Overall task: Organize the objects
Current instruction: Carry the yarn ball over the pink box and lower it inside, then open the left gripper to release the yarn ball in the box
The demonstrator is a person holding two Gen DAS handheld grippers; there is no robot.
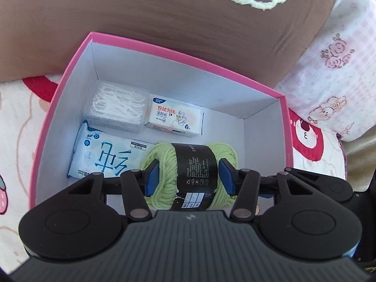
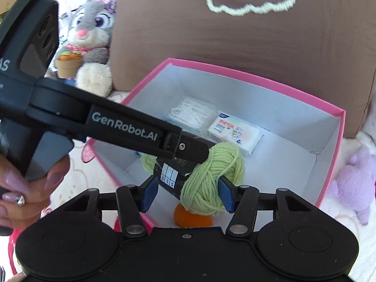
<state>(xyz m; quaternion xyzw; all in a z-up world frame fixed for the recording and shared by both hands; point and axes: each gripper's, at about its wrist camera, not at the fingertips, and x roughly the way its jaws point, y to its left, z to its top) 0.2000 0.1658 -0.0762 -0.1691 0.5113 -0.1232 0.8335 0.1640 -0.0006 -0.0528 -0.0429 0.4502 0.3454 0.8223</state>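
Observation:
My left gripper (image 1: pixel 189 176) is shut on a green yarn ball (image 1: pixel 188 176) with a black label and holds it over the pink box (image 1: pixel 181 54). The box holds a pack of white floss picks (image 1: pixel 117 105), a small wet-wipe pack (image 1: pixel 175 118) and a blue-white tissue pack (image 1: pixel 101 157). In the right wrist view the left gripper (image 2: pixel 197 155) reaches in from the left with the yarn (image 2: pixel 211 178) over the box (image 2: pixel 338 141). My right gripper (image 2: pixel 188 195) is open; its blue pads stand just in front of the yarn. An orange ball (image 2: pixel 192 218) lies under it.
A brown cushion (image 1: pixel 164 11) stands behind the box. A pink-print pillow (image 1: pixel 333 77) lies at the right. A grey plush rabbit (image 2: pixel 91 28) sits at the back left, a purple plush toy (image 2: pixel 354 183) at the right. All rest on a patterned blanket (image 1: pixel 21 122).

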